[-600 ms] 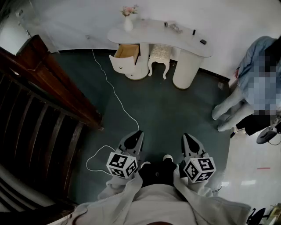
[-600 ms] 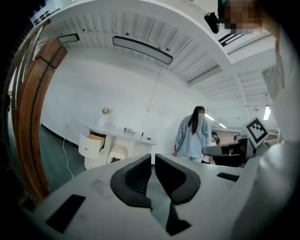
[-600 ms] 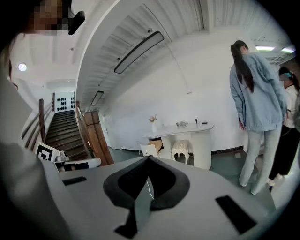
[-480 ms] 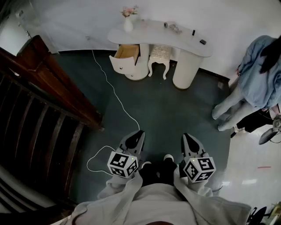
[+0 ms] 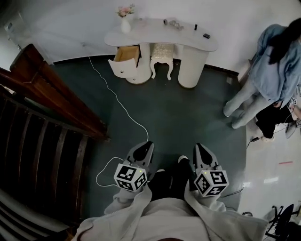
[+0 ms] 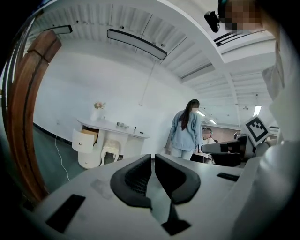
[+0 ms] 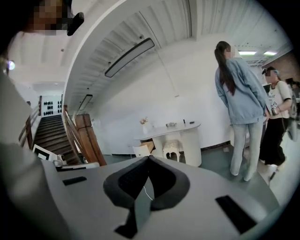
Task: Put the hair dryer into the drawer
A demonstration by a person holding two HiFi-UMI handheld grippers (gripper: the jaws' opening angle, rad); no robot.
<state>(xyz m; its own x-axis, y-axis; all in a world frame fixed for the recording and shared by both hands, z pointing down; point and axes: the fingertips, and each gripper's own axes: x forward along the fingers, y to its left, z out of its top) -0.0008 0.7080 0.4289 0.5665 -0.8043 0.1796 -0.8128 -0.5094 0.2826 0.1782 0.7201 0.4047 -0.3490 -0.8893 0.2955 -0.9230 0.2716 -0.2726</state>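
Note:
A white vanity table (image 5: pixel 160 34) stands far off against the back wall. Its left drawer (image 5: pixel 124 55) is pulled open, and it shows again as the drawer (image 6: pixel 85 139) and the drawer (image 7: pixel 142 150) in the two gripper views. Small objects (image 5: pixel 173 23) lie on the table top; I cannot make out a hair dryer among them. My left gripper (image 5: pixel 147 145) and right gripper (image 5: pixel 201 147) hover level over the dark floor just ahead of my feet. Both are shut and hold nothing: the left gripper (image 6: pixel 153 158) shows only a hairline gap, and the right gripper (image 7: pixel 148 158) has its tips touching.
A dark wooden stair railing (image 5: pixel 51 96) runs along the left. A white cable (image 5: pixel 123 107) snakes over the floor from the wall toward my left gripper. A person in a blue jacket (image 5: pixel 268 70) stands at the right with a second person (image 5: pixel 275 120) behind. A small stool (image 5: pixel 161 54) sits under the table, and a flower vase (image 5: pixel 125 12) stands on it.
The view has shifted: the vanity sits higher and further left, and the people at the right show more fully. One of my feet has stepped forward. Both grippers stay shut in place.

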